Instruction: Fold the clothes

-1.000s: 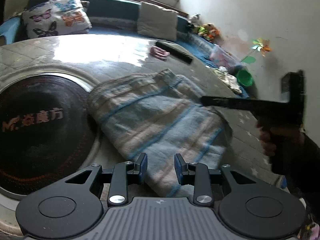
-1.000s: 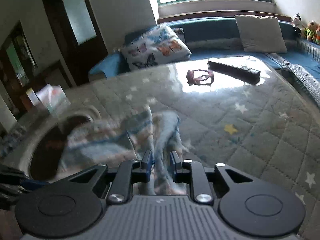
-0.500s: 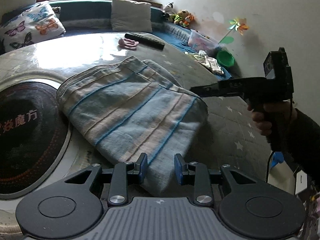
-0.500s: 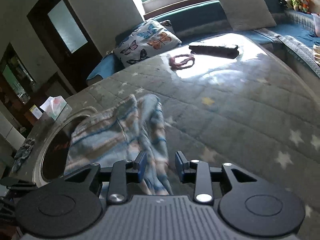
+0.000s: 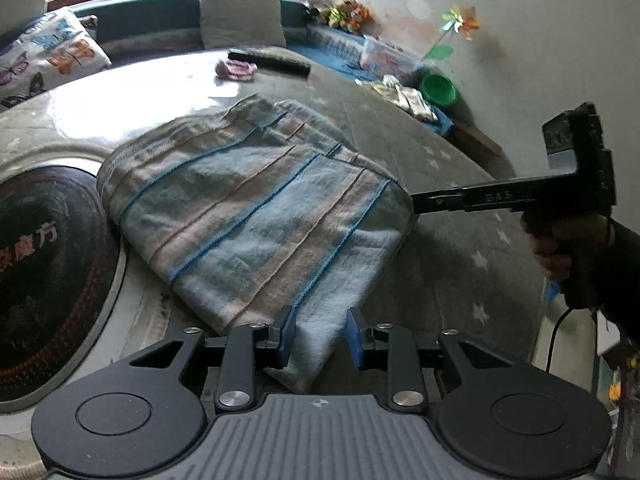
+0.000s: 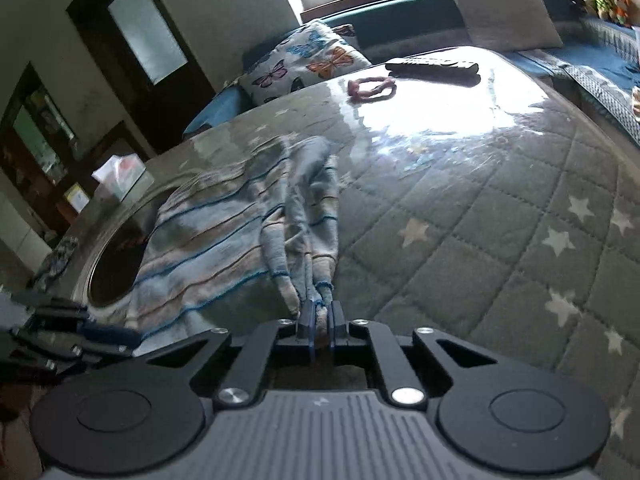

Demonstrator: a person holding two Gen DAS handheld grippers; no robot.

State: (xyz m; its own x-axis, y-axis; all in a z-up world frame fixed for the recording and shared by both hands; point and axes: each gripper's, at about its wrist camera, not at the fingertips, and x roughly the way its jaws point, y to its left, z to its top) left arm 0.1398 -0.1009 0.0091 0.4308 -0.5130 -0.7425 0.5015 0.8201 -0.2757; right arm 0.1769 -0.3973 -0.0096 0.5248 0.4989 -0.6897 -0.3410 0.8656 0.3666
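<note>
My right gripper (image 6: 320, 322) is clamped tight on a bunched corner of the striped towel (image 5: 256, 216), low in the middle of the right wrist view, with the cloth pinched between the blue pads and trailing up and away in a twisted ridge. In the left wrist view that same gripper comes in from the right edge, a hand (image 5: 568, 248) wrapped round its handle, its tip meeting the towel's right-hand corner. My left gripper (image 5: 320, 338) sits at the bottom centre of its own view, jaws apart and closing, and a near corner of the towel lies between the fingers; the pads are not pressing on it. The towel spreads across the middle of the frame on the quilted grey cover (image 5: 460, 248) with white stars, its left edge lapping over the dark round disc (image 5: 44, 280) at the left. Towards the top of the frame a pink band (image 5: 236, 69) lies just beside a long black bar (image 5: 272, 60). A butterfly pillow (image 5: 44, 60) sits at the upper left, a plain grey cushion (image 5: 240, 16) at top centre, and a green bowl (image 5: 439, 89) at the upper right.
</note>
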